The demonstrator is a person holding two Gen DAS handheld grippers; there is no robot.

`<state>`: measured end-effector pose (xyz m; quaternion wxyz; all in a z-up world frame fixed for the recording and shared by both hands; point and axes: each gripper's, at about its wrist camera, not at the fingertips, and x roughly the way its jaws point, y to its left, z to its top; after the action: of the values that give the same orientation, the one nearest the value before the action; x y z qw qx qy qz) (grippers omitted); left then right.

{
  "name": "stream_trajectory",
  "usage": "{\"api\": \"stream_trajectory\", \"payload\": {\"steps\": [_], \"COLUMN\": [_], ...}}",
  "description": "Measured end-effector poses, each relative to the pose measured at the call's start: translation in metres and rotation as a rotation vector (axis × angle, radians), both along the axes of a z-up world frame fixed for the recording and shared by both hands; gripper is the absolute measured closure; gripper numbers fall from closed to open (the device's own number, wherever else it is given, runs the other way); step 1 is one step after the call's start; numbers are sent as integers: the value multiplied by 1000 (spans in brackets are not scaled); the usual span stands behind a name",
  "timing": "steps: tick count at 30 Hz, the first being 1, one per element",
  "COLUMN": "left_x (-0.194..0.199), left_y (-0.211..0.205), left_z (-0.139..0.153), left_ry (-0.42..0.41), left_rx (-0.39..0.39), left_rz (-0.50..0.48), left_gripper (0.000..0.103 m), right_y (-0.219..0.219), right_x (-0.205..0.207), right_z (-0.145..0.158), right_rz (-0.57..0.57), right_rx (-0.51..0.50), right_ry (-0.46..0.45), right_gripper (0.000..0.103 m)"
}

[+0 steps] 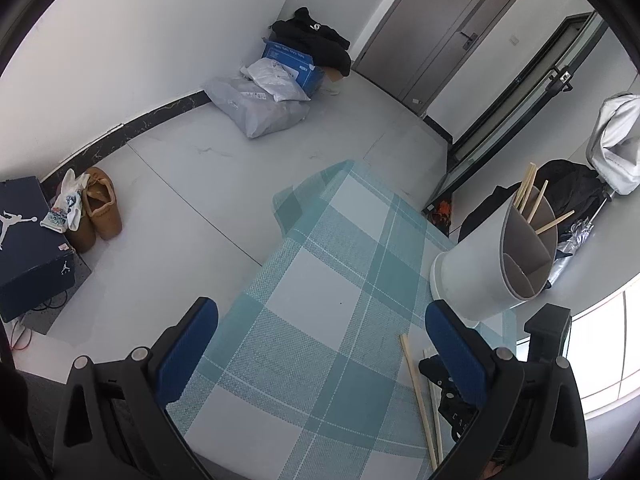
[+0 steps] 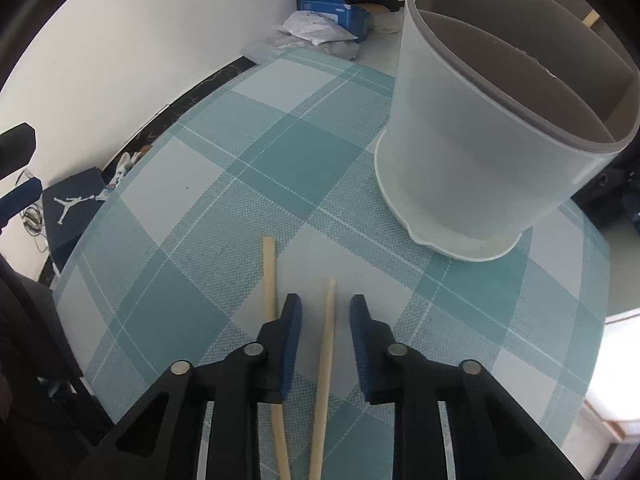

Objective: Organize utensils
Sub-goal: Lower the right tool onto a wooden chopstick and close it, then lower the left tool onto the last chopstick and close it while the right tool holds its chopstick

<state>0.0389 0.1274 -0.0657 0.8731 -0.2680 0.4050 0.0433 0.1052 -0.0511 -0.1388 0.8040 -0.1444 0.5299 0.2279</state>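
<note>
Two wooden chopsticks lie on the teal checked tablecloth (image 2: pixel 208 208). In the right wrist view one chopstick (image 2: pixel 325 364) lies between the open jaws of my right gripper (image 2: pixel 326 312), not clamped; the other chopstick (image 2: pixel 270 280) lies just left of the left finger. The white divided utensil holder (image 2: pixel 480 140) stands ahead to the right; several chopsticks (image 1: pixel 532 196) stand in its far compartment. My left gripper (image 1: pixel 320 316) is open and empty above the cloth, with the holder (image 1: pixel 488 264) to its right and the two chopsticks (image 1: pixel 416 392) by its right finger.
The table edge drops to a tiled floor on the left. On the floor are a dark shoe box (image 1: pixel 28 240), brown shoes (image 1: pixel 98 208) and bags with a blue box (image 1: pixel 276 80) by the wall. Dark clothing (image 1: pixel 568 188) lies behind the holder.
</note>
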Motion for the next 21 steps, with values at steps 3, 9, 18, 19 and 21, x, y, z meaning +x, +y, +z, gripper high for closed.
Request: {"api": "stream_trajectory", "payload": {"steps": [3, 9, 18, 19, 21], "left_x": [-1, 0, 3, 3, 5], "left_y": [-1, 0, -16, -19, -26], "left_z": [2, 0, -11, -13, -15], "left_ry": [-9, 2, 46, 53, 73], "left_rx": [6, 7, 39, 39, 37], "left_rz": [-2, -3, -65, -79, -100], "left_gripper": [1, 1, 1, 1, 1], "right_y": [2, -10, -70, -78, -100], "right_x": [-6, -2, -5, -6, -9], "right_z": [0, 4, 33, 36, 40], "right_rz": [19, 4, -163, -184, -248], "right_rx": [8, 32, 239, 284, 375], "right_ry": [-6, -16, -28, -31, -50], "right_gripper": [99, 99, 99, 99, 99]}}
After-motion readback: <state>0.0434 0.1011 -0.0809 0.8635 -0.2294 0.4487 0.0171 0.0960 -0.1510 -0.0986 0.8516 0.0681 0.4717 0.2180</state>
